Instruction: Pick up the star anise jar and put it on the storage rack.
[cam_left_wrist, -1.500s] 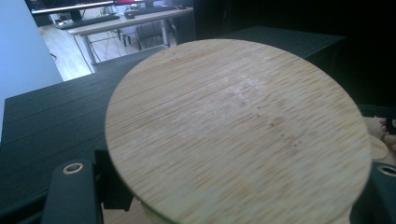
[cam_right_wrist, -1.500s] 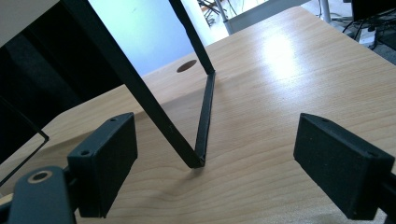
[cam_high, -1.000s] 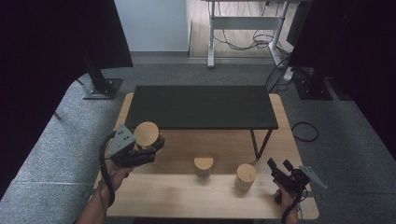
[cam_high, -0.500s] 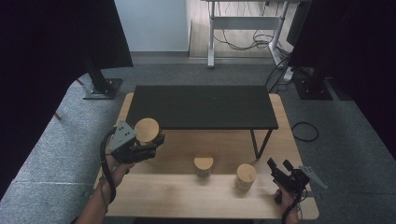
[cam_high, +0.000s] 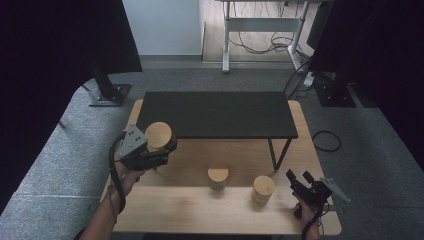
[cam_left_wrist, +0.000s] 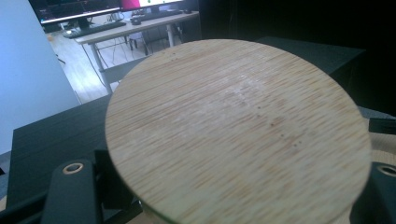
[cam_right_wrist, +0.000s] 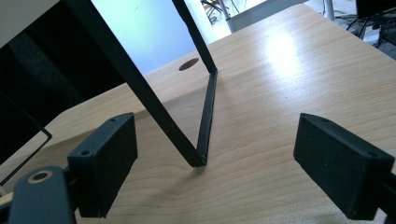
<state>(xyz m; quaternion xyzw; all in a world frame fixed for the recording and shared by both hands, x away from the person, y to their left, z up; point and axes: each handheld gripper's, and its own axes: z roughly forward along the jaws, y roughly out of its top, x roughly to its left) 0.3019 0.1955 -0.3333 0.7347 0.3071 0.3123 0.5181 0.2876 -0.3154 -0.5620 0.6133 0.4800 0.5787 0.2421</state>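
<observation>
The left gripper (cam_high: 159, 148), clamped on the wooden-lidded jar (cam_high: 158, 136), lifted it slightly toward the black shelf (cam_high: 215, 114).

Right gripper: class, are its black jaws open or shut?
Open. In the right gripper view, the right gripper has its jaws standing wide apart with only the light wooden table showing between them, nothing held.

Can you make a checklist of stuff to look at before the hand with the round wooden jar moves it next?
1. Left gripper shut on the lifted jar: ok.
2. Jar lid level in the left gripper view: cannot tell, the camera is tilted.
3. Black shelf top beside the jar has bare room: ok.
4. Middle jar and right jar stand upright on the wooden table, apart from the lifted one: ok.
5. Right gripper open, holding nothing, near the table's right edge: ok.
</observation>
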